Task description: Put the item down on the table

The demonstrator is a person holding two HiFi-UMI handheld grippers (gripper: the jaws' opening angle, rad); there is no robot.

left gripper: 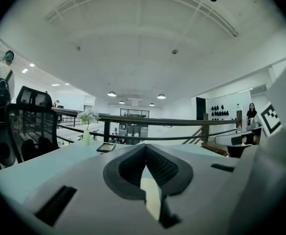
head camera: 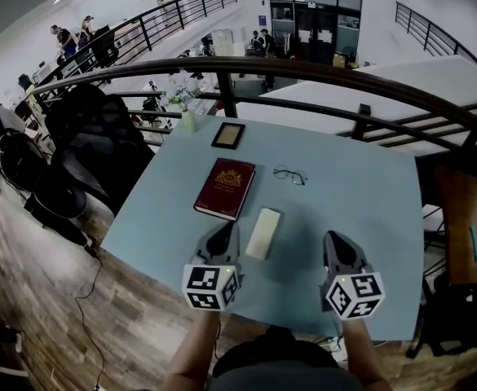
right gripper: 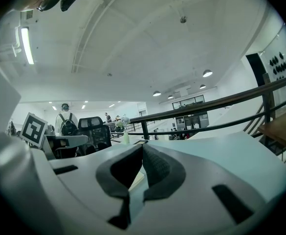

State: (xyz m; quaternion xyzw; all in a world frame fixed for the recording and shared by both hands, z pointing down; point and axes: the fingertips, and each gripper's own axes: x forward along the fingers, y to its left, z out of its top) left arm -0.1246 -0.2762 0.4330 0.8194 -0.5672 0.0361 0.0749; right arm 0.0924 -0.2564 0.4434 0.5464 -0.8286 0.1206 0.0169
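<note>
A cream rectangular case lies flat on the light blue table, just in front of a dark red book. My left gripper sits right beside the case's left edge. Its jaws are shut, tips together, with nothing between them. In the left gripper view the case shows below the closed left gripper. My right gripper hovers over bare table to the right of the case, also shut and empty. The right gripper view shows the right gripper and a sliver of the case.
A pair of glasses lies right of the book. A dark tablet and a small vase of flowers stand near the far edge. A curved black railing runs behind the table. A black office chair stands at the left.
</note>
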